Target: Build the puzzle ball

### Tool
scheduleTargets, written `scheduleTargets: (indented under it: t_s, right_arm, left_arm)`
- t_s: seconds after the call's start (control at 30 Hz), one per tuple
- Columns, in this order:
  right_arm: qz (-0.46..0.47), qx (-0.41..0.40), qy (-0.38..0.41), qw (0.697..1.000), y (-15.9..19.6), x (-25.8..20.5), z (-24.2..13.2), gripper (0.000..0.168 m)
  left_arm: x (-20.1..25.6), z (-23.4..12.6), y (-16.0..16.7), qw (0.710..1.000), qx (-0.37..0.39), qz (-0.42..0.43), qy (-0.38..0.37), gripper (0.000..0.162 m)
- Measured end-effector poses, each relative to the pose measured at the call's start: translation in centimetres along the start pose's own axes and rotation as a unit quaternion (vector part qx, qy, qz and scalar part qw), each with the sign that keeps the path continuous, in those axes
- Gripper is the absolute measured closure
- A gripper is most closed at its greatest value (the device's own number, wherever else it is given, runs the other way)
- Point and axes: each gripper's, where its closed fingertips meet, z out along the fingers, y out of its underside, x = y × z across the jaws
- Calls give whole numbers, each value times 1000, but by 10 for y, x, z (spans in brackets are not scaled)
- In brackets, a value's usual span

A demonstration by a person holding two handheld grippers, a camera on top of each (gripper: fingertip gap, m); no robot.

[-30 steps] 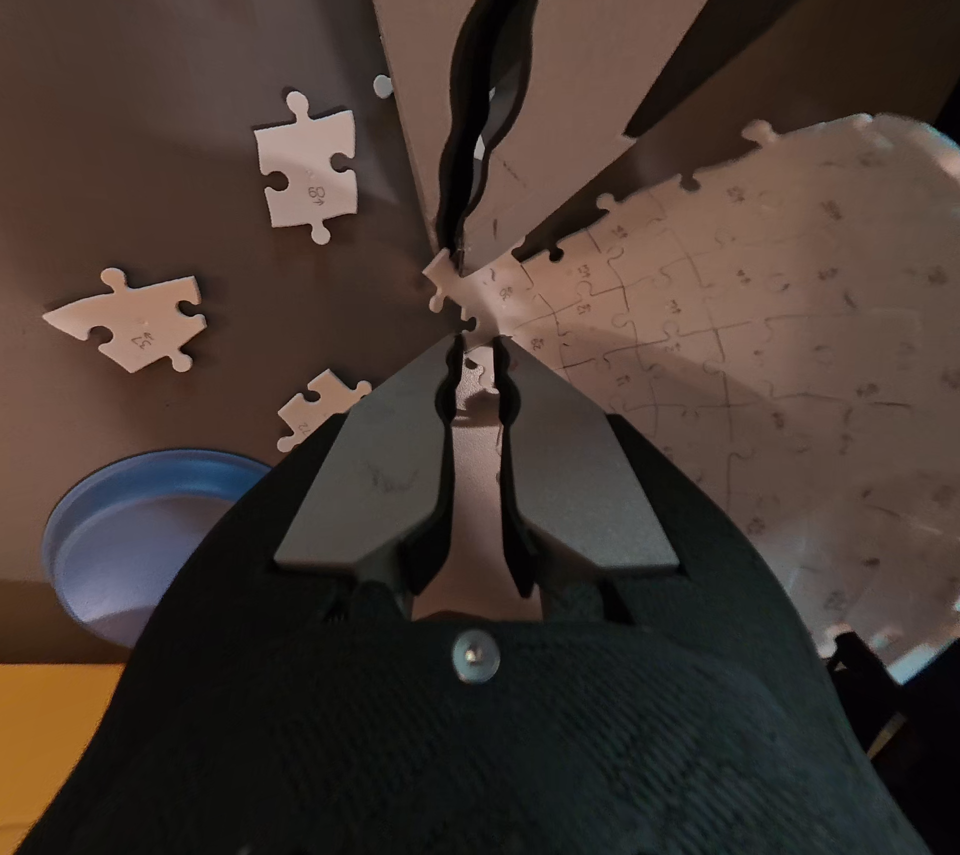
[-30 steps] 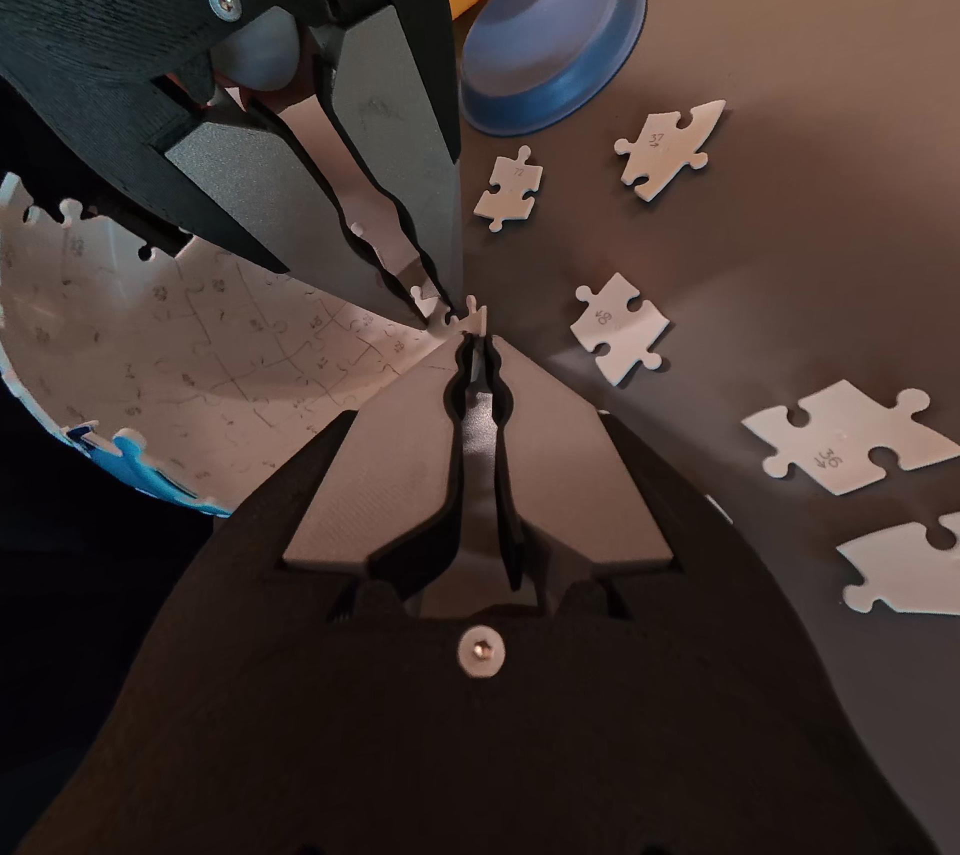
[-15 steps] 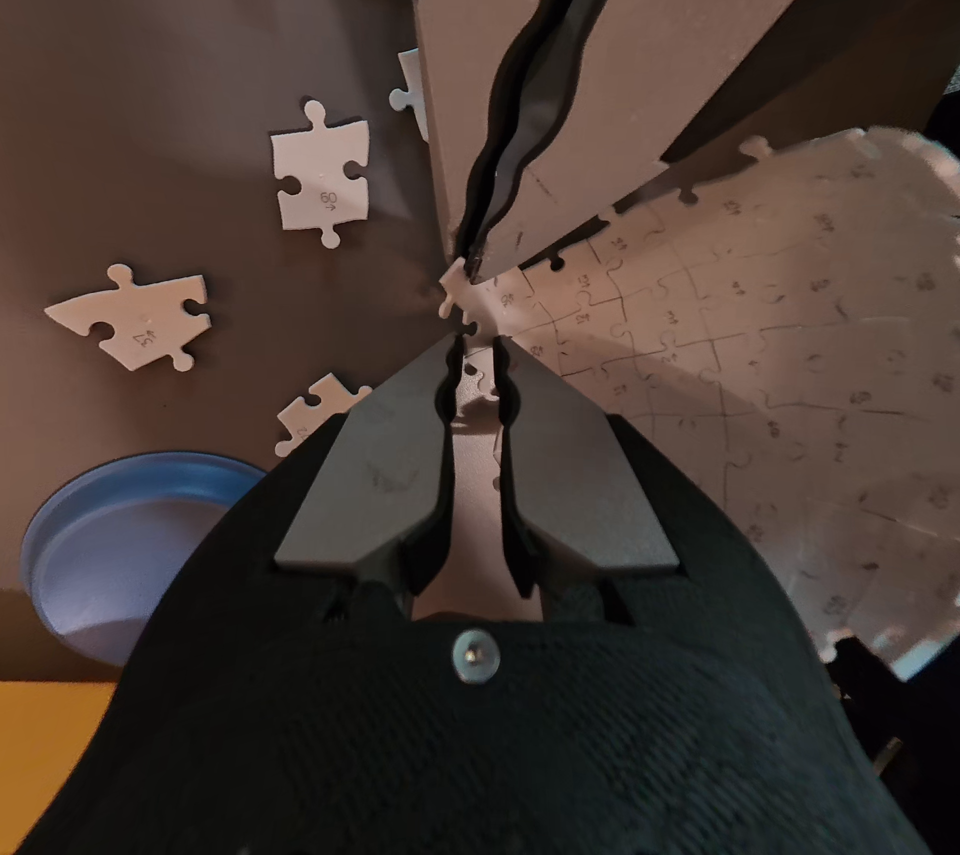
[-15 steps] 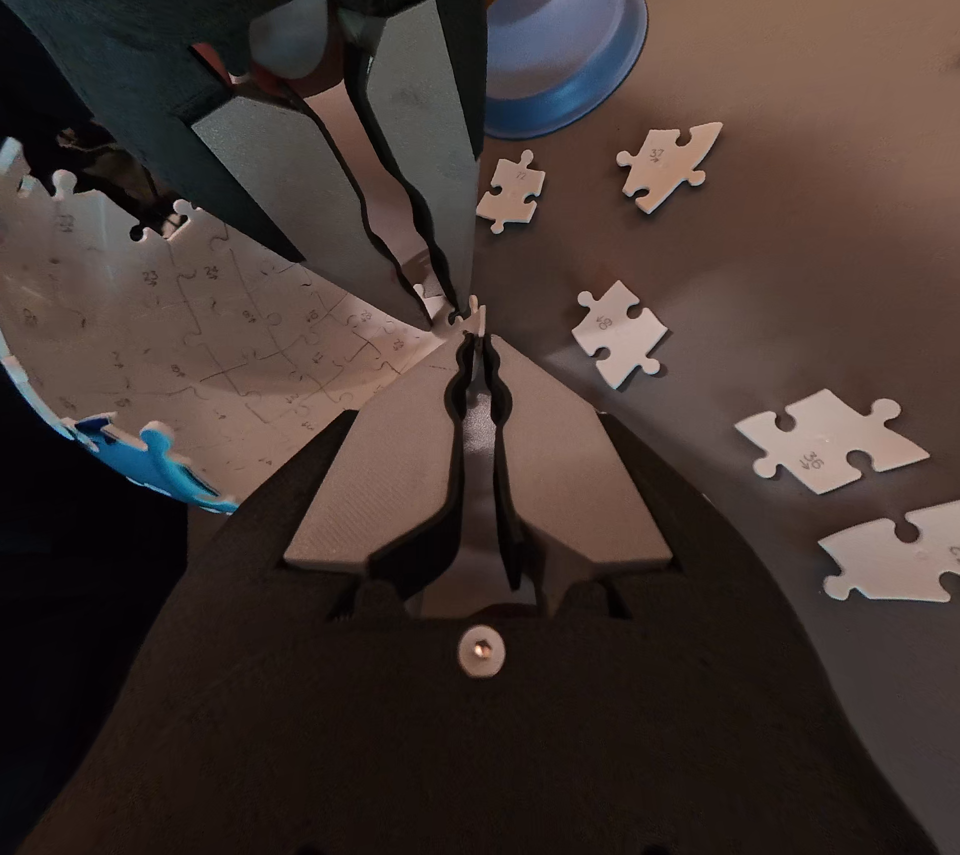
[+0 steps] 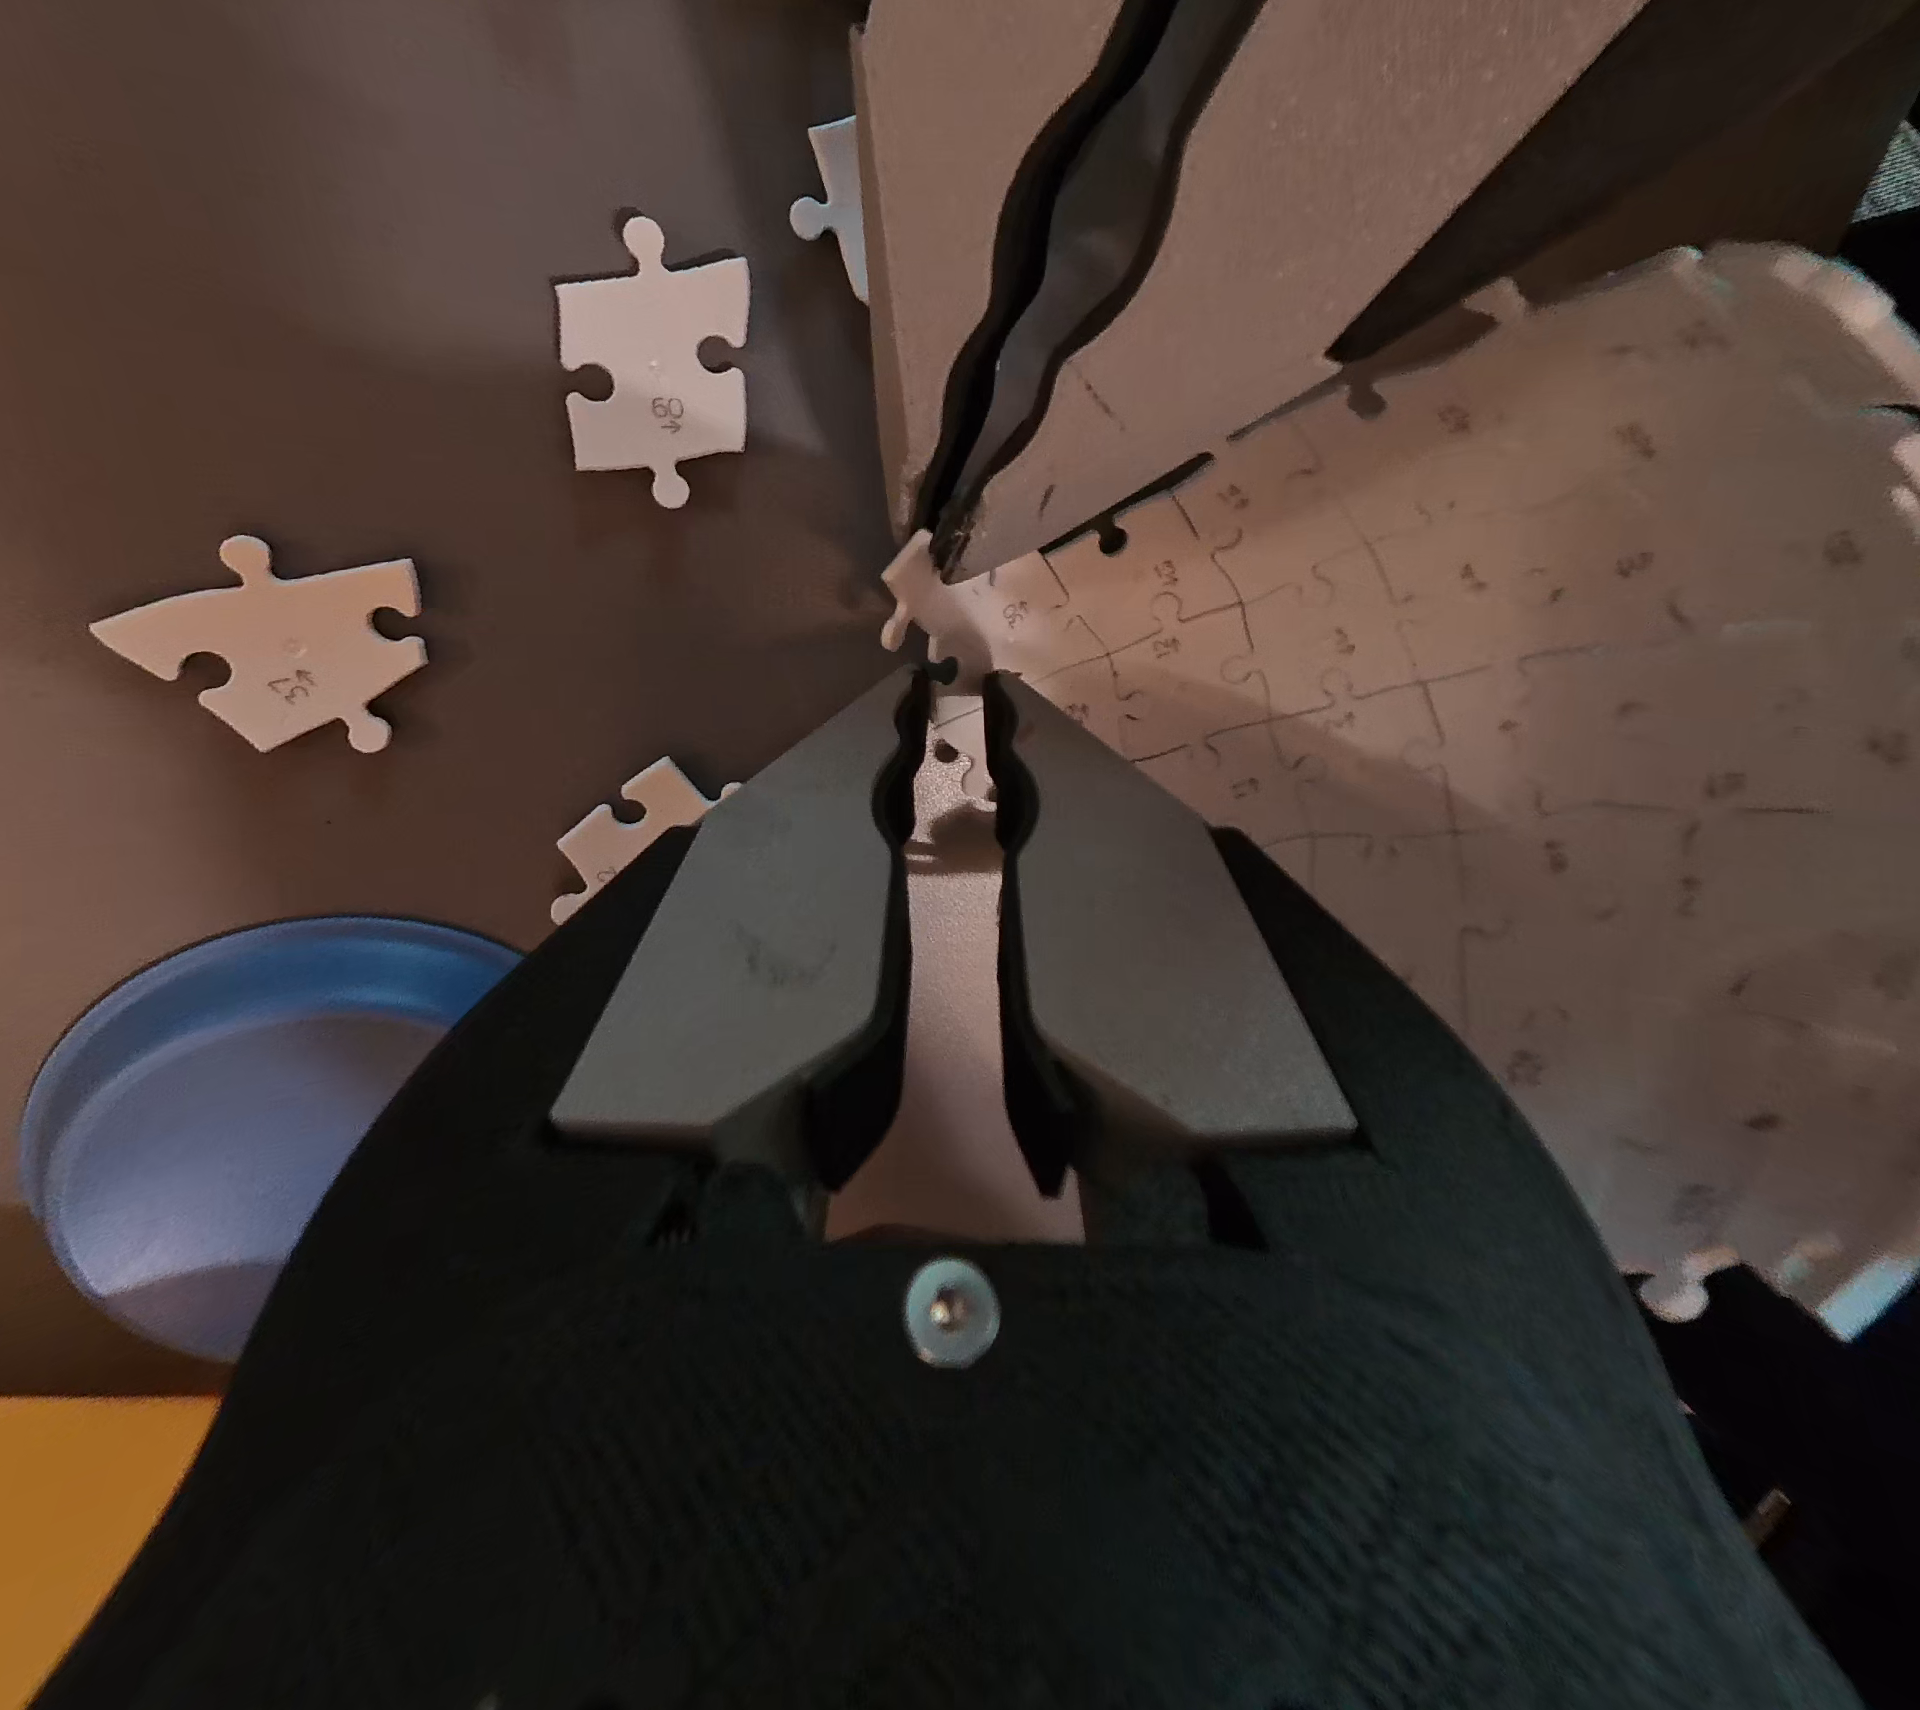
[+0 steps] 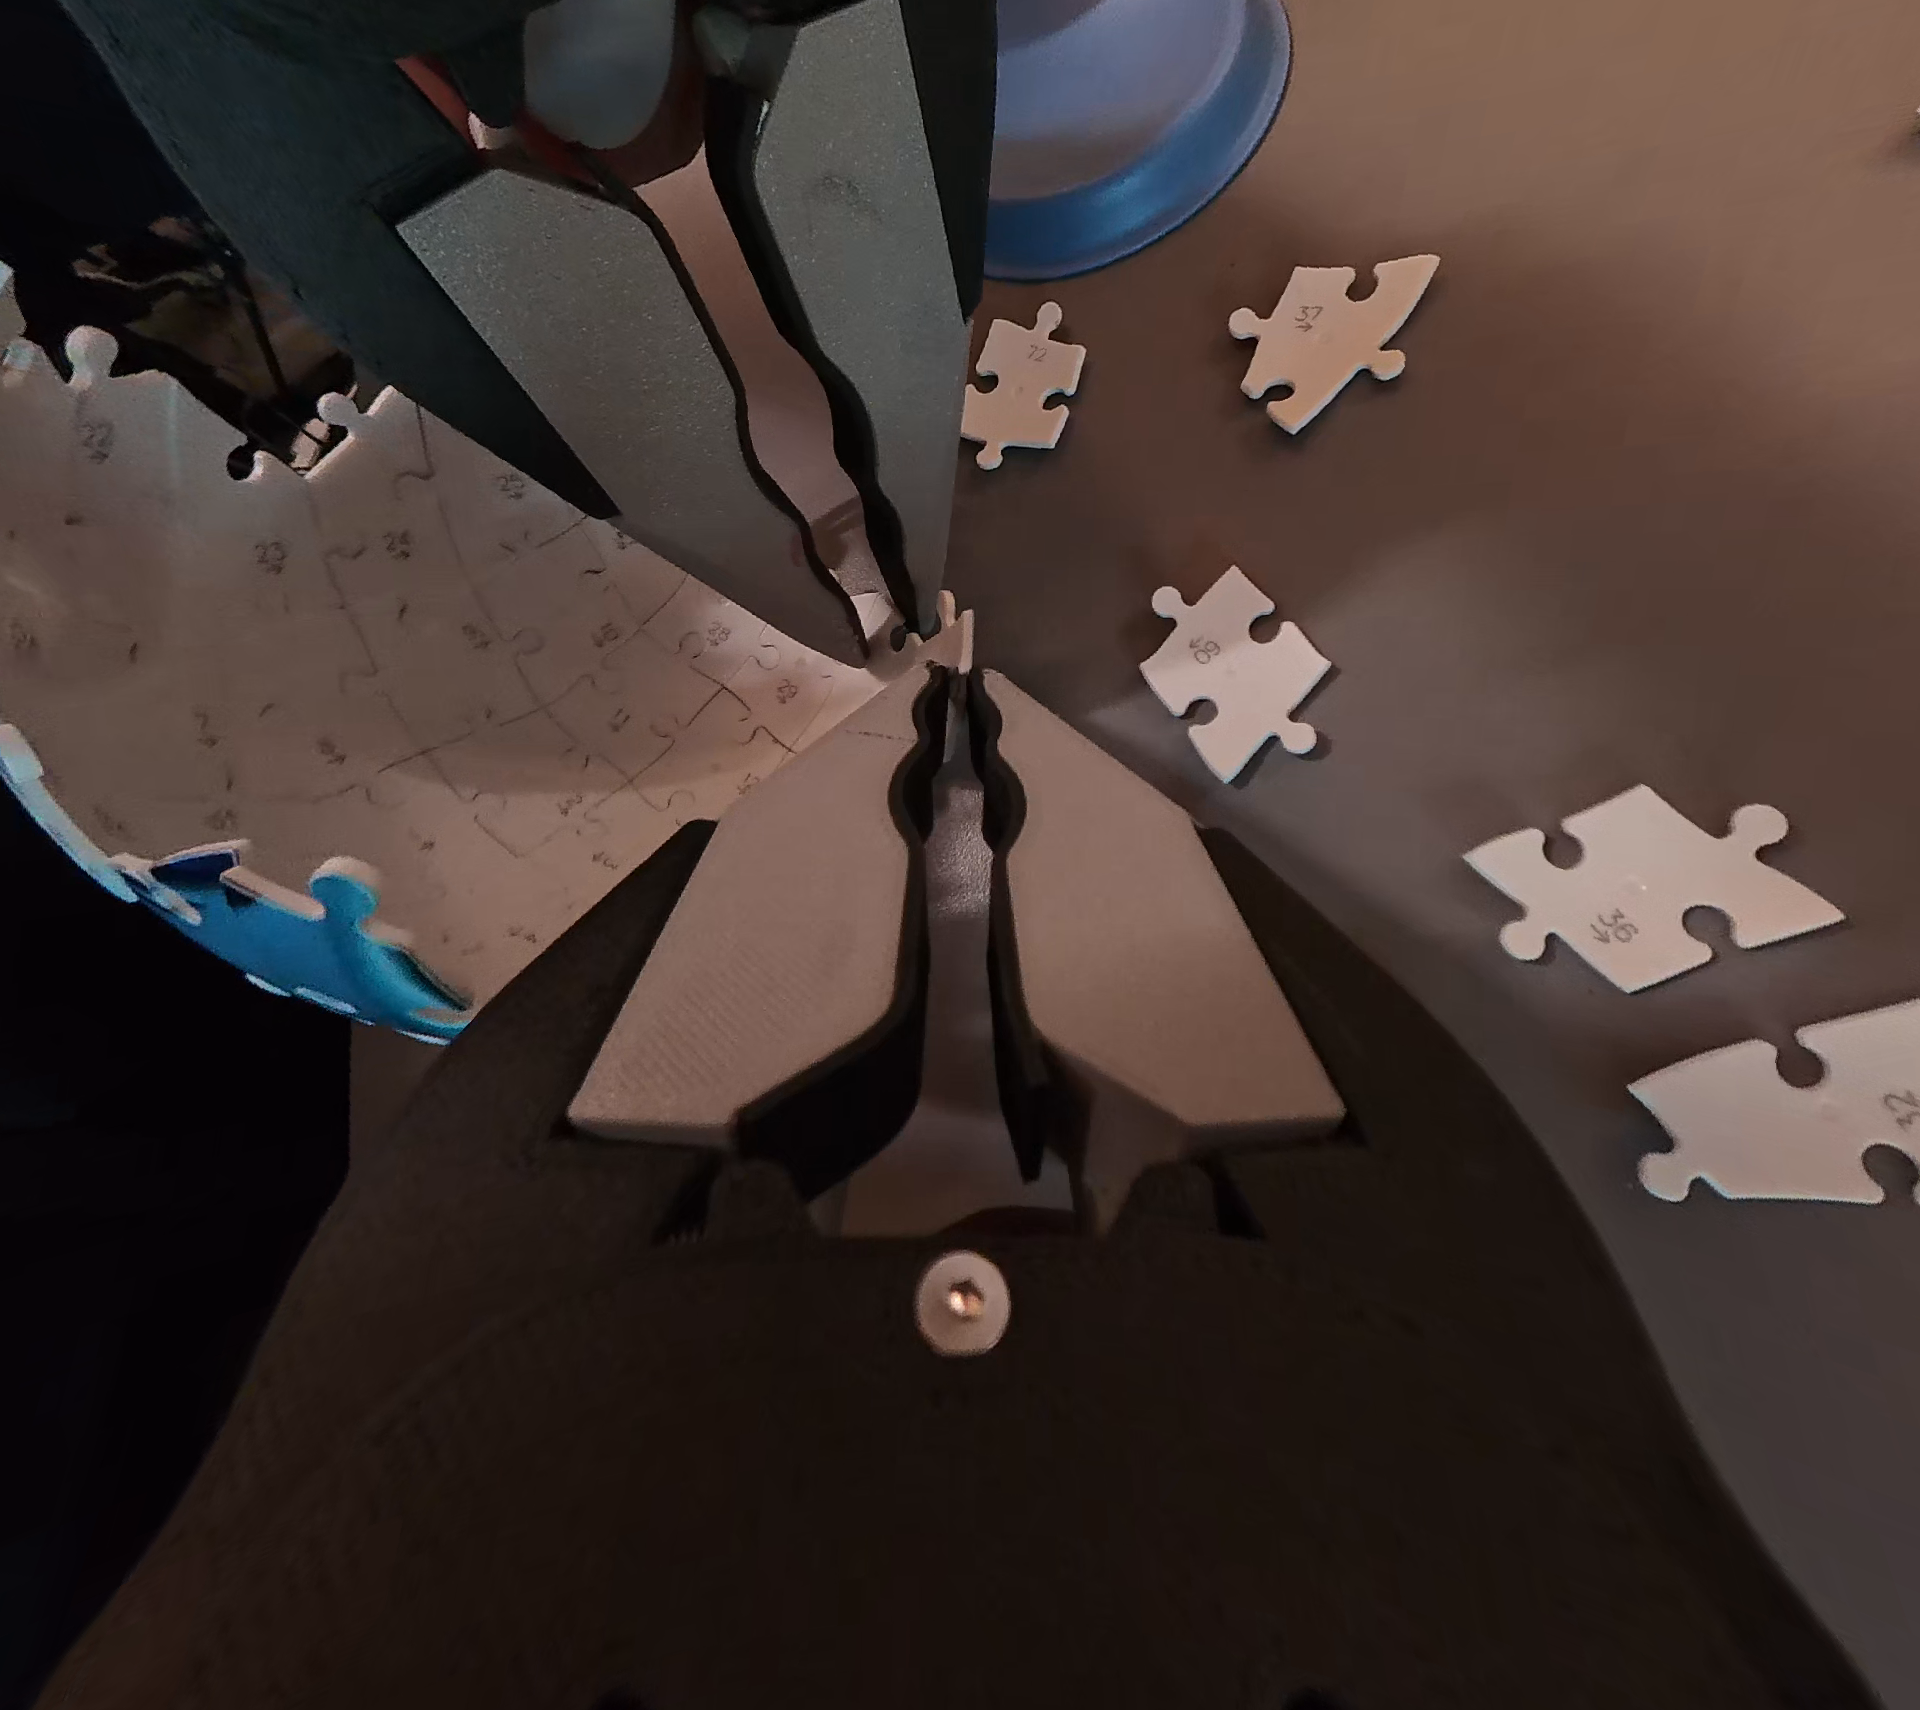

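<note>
The half-built puzzle ball (image 5: 1455, 725) is a curved shell of joined pieces with its white inner side facing me; its blue outer face (image 6: 343, 943) shows at the lower rim. My left gripper (image 5: 951, 684) is shut on the shell's rim. My right gripper (image 6: 956, 673) is shut on a small white puzzle piece (image 6: 961, 632) and holds it against the rim, tip to tip with the left gripper (image 6: 888, 626). In the left wrist view the right gripper (image 5: 940, 554) comes in from above with the piece (image 5: 909, 585) at its tips.
Several loose white pieces lie on the dark table, among them one (image 5: 655, 382) and one (image 5: 281, 652) to the left, and one (image 6: 1236, 673) and one (image 6: 1652, 902) to the right. A blue round dish (image 5: 239, 1089) (image 6: 1143, 102) stands by a yellow surface (image 5: 83, 1504). My two grippers' fingertips are within a few centimetres of each other. The blue round dish (image 6: 1143, 102) is about equally far from each gripper, around 12 centimetres.
Both grippers stay shut and tip to tip at the rim. The pair has shifted a little over the table, and the right gripper's angle against the left one has changed slightly.
</note>
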Motion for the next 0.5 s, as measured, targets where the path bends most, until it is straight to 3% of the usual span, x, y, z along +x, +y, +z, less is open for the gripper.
scheduleTargets:
  t_s: [0.5]
  right_arm:
    - [-3, 0, 2, 1000, 0, 0, 0, 168]
  left_arm:
    - [0, -1, 1, 1000, 2, 0, 6, 153]
